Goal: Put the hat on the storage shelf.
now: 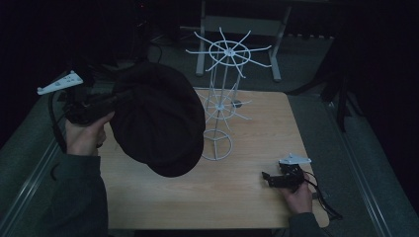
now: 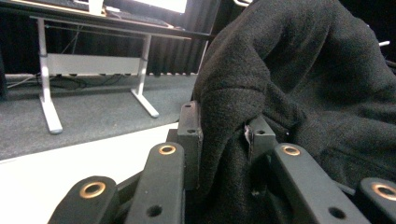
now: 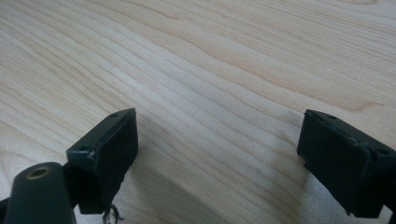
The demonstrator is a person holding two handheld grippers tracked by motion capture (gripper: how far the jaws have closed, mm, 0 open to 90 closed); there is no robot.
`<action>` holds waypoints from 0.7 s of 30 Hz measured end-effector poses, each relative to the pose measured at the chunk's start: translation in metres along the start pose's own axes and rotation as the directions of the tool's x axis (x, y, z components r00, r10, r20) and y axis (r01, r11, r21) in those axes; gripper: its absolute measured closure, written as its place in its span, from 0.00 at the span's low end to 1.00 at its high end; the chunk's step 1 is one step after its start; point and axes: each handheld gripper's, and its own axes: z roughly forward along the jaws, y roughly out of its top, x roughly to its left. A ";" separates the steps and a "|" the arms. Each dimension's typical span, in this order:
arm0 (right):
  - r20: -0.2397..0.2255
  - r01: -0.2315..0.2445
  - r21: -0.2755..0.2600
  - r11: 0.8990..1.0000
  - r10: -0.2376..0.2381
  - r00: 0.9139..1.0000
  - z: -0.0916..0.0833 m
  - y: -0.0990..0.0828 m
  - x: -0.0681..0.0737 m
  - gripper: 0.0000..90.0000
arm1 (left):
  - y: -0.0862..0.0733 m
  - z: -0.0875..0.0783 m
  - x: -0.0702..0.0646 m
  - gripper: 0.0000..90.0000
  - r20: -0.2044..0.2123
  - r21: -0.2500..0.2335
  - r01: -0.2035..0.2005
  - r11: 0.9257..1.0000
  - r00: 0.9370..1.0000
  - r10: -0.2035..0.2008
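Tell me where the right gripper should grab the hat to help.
Probably the hanging lower brim of the hat, approached from the right. That edge droops free above the table, away from the rack. The left gripper already pinches the opposite side; the right gripper is open.

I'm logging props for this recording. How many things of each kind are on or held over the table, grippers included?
Black hat, held up by the left gripper: 1
White wire rack, standing on the table: 1
Handheld grippers, counting the right gripper: 2
Total: 4
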 end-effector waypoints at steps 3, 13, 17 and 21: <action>0.000 0.000 0.000 1.000 0.000 1.000 0.000 0.000 0.000 0.14 | 0.003 0.001 0.000 0.83 0.007 -0.003 0.000 1.000 1.000 0.000; 0.000 0.000 0.001 1.000 0.000 1.000 0.000 0.000 0.000 0.14 | 0.009 0.007 -0.003 0.83 0.030 -0.012 0.000 1.000 1.000 0.001; 0.000 0.000 0.001 1.000 0.000 1.000 0.000 0.000 0.000 0.14 | 0.011 0.010 -0.005 0.83 0.046 -0.018 0.006 1.000 0.999 -0.005; 0.000 -0.001 0.001 1.000 0.001 1.000 0.000 0.000 0.000 0.14 | 0.013 0.013 -0.007 0.83 0.058 -0.020 0.003 1.000 0.998 -0.002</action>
